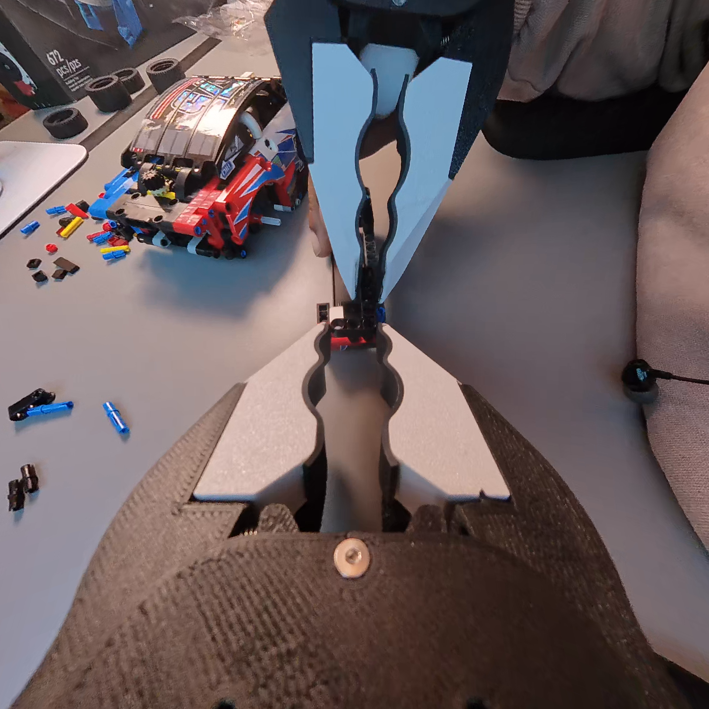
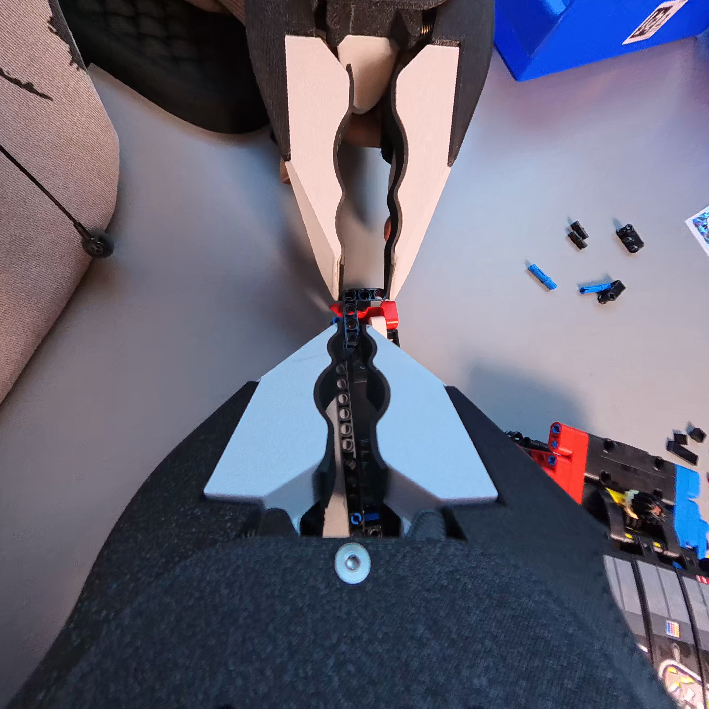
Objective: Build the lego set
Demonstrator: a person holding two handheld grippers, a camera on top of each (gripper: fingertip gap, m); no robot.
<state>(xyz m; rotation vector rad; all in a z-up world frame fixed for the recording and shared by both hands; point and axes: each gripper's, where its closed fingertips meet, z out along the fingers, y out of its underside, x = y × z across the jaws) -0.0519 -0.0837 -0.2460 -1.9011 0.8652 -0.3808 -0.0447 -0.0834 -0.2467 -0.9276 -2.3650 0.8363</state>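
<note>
Lego beam (image 2: 347, 406) pinched inside right gripper (image 2: 351, 330). Left gripper (image 1: 353, 326) squeezes red-black end piece (image 1: 351, 335), probably. Push straight, hold both tight.

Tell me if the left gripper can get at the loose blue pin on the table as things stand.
Probably not yet: the left gripper is shut on the black-and-red subassembly shared with the right gripper. The table around the blue pin looks open.

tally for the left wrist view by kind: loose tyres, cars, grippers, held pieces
loose black tyres: 4
partly built car: 1
grippers: 2, left gripper and right gripper
black-and-red assembly gripped by both: 1
total: 8
</note>
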